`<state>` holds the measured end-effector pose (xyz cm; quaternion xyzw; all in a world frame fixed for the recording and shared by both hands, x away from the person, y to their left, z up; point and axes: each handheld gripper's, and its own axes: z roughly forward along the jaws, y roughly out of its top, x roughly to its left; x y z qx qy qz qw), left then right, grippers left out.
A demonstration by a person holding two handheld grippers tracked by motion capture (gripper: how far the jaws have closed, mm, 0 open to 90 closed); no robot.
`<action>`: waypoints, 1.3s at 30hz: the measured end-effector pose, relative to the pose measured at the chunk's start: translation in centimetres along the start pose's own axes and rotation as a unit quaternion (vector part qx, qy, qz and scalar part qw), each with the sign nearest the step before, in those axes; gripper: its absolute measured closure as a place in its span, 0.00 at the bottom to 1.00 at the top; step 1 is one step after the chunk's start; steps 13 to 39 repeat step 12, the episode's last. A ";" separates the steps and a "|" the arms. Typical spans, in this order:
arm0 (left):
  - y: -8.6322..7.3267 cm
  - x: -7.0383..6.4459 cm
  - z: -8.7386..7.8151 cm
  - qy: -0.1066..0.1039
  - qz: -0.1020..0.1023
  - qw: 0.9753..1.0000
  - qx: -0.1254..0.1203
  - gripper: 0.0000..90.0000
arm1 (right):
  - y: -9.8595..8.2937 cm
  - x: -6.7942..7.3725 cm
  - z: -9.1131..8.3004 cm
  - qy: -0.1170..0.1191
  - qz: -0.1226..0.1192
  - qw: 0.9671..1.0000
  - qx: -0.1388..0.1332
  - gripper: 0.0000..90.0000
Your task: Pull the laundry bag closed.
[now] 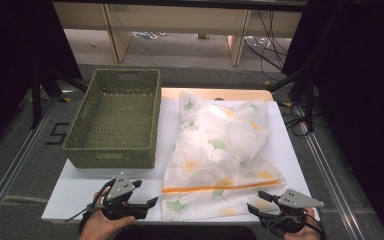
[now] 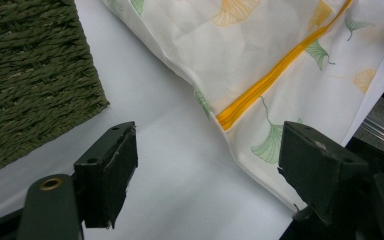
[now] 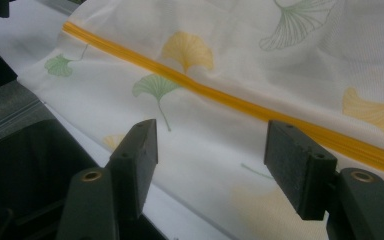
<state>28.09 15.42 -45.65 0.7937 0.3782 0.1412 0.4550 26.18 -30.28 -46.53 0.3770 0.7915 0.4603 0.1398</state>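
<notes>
White mesh bag (image 1: pixel 219 155) with an orange zipper (image 1: pixel 222 188) lies along the surface's (image 1: pixel 75 192) near edge, zipper end forward; left claw (image 1: pixel 147 194) and right claw (image 1: pixel 254 201) flank its corners, jaws apart, likely to grasp.

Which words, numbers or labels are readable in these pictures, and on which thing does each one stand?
"5": a black numeral marked on the grey floor, left of the green woven basket.
No print can be read on the basket, the leaf-pattern mesh bag with its orange zipper, the white table or either gripper.
</notes>
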 end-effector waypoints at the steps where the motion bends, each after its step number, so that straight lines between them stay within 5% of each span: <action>1: 0.0 0.0 0.0 0.000 0.000 1.000 0.000 0.26 | 0.0 0.0 0.0 0.000 0.000 1.000 0.000 0.44; 2: 0.0 0.0 -0.1 -0.003 0.000 1.000 0.000 0.26 | -0.1 -0.2 -0.2 -0.017 -0.013 1.000 -0.002 0.44; 3: -0.1 -0.2 -0.1 -0.003 -0.003 1.000 -0.004 0.26 | -0.3 0.2 -0.2 -0.010 0.012 1.000 0.006 0.44; 4: -0.1 -0.1 -0.1 -0.002 0.001 1.000 0.002 0.26 | -0.3 -0.1 -0.3 -0.015 -0.007 1.000 0.002 0.44; 39: -0.2 -0.1 0.0 -0.006 -0.006 1.000 0.001 0.26 | -0.5 0.1 -0.2 -0.011 -0.004 1.000 0.002 0.43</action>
